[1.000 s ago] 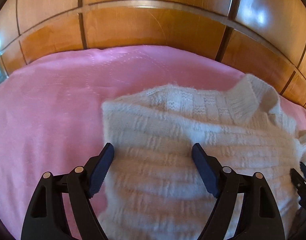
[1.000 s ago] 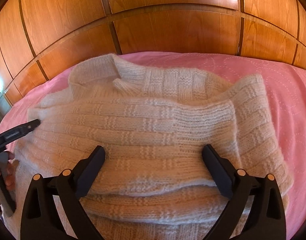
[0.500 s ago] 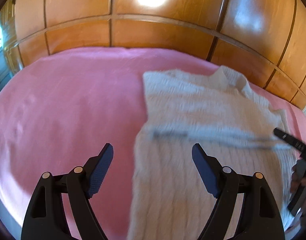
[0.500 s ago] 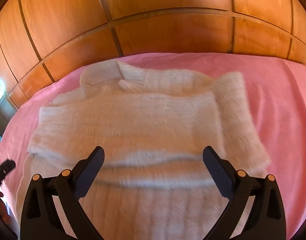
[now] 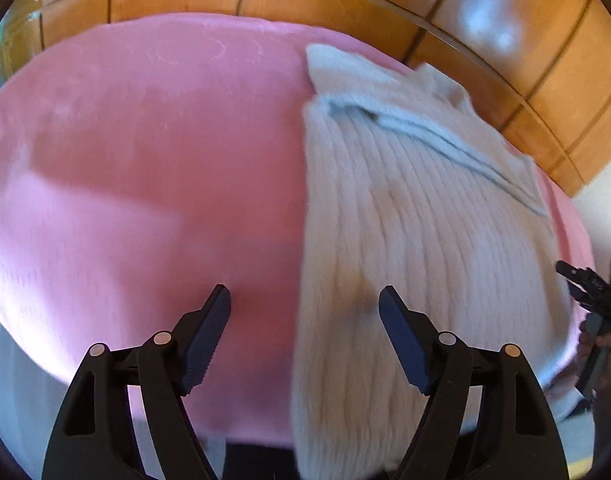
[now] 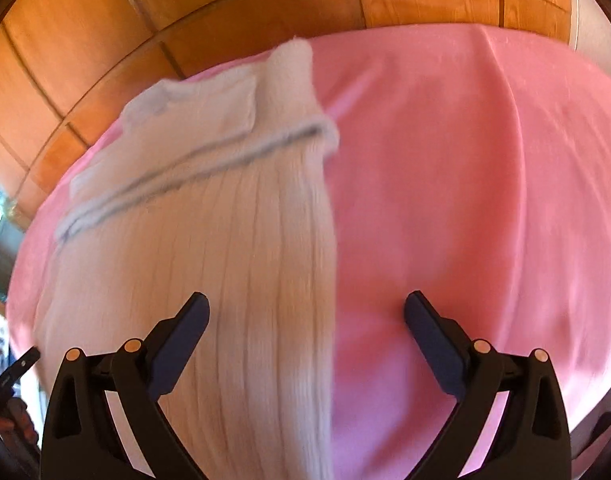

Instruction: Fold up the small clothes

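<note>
A cream knitted sweater [image 5: 417, 216] lies flat on the pink bed cover [image 5: 145, 160], its sleeves folded across the chest near the collar end. It also shows in the right wrist view [image 6: 209, 248]. My left gripper [image 5: 305, 336] is open and empty, above the sweater's left edge near the hem. My right gripper [image 6: 305, 336] is open and empty, above the sweater's right edge near the hem. The right gripper's tip [image 5: 585, 284] shows at the right edge of the left wrist view.
A wooden panelled wall [image 5: 345, 4] runs behind the bed. The bed cover [image 6: 465, 200] spreads wide to the right of the sweater and to its left. The near edge of the bed lies just below both grippers.
Both grippers have pulled back from the sweater's chest towards its hem and the bed's near edge, and moved apart to either side. The sweater lies as it was.
</note>
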